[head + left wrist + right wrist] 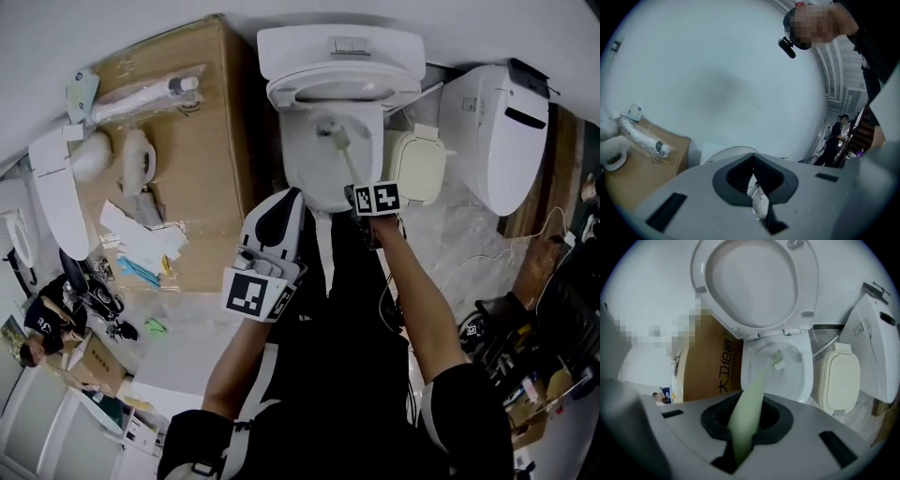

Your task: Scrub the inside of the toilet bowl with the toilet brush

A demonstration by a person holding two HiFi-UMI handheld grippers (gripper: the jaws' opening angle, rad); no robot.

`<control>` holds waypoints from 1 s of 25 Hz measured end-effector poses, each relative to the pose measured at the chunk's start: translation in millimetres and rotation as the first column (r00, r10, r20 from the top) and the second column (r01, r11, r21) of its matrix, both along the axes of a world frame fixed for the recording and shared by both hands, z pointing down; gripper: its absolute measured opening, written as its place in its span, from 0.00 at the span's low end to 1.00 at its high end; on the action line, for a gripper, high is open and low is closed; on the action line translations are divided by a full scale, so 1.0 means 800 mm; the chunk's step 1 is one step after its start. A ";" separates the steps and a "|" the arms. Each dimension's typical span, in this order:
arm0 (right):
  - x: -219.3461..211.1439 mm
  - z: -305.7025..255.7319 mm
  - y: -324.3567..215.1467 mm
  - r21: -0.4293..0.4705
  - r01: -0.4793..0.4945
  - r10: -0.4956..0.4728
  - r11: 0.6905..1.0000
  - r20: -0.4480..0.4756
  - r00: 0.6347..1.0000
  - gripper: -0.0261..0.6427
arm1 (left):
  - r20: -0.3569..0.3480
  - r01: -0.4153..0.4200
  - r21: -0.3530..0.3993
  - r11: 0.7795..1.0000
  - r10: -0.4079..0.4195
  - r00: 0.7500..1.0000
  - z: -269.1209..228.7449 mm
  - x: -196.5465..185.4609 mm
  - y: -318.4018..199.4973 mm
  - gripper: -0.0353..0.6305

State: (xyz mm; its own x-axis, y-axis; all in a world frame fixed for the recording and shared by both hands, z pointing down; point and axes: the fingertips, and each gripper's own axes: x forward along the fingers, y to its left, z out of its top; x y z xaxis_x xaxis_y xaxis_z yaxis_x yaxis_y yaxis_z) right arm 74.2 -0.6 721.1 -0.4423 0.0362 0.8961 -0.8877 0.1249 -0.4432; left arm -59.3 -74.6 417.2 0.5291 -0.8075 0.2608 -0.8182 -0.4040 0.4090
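Pale-green toilet brush (pixel 755 389) between jaws of hand-held gripper (pixel 744 423), bristles inside toilet bowl (pixel 800 380).

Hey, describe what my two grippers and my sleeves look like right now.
The left gripper and right gripper have pale grey bodies with dark pads lining the jaw opening. Each carries a cube with black-and-white square markers. Your sleeves are short and black.

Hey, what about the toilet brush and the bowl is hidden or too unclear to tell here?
1. Front of the toilet bowl: head view, partly covered by the marker cube on the right gripper; right gripper view, cut off by that gripper's body.
2. Whether the toilet brush bristles touch the bowl: too small in both.
3. The toilet in left gripper view: mostly behind the left gripper.
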 end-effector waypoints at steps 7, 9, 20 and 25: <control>-0.007 -0.128 0.018 0.058 -0.171 0.161 0.984 0.143 0.977 0.13 | 0.011 -0.119 0.044 0.992 0.118 0.993 -0.051 0.012 0.010 0.06; -0.004 -0.166 0.026 0.068 -0.209 0.195 0.975 0.179 0.964 0.13 | 0.006 -0.123 0.049 0.991 0.123 0.992 -0.069 0.018 0.017 0.06; 0.031 -0.337 0.060 0.155 -0.288 0.227 0.945 0.324 0.919 0.13 | 0.001 -0.090 0.127 0.988 0.091 0.996 -0.165 0.067 0.066 0.06; 0.030 -0.377 0.066 0.183 -0.292 0.206 0.939 0.379 0.902 0.13 | 0.016 -0.084 0.168 0.982 0.083 0.996 -0.188 0.077 0.079 0.06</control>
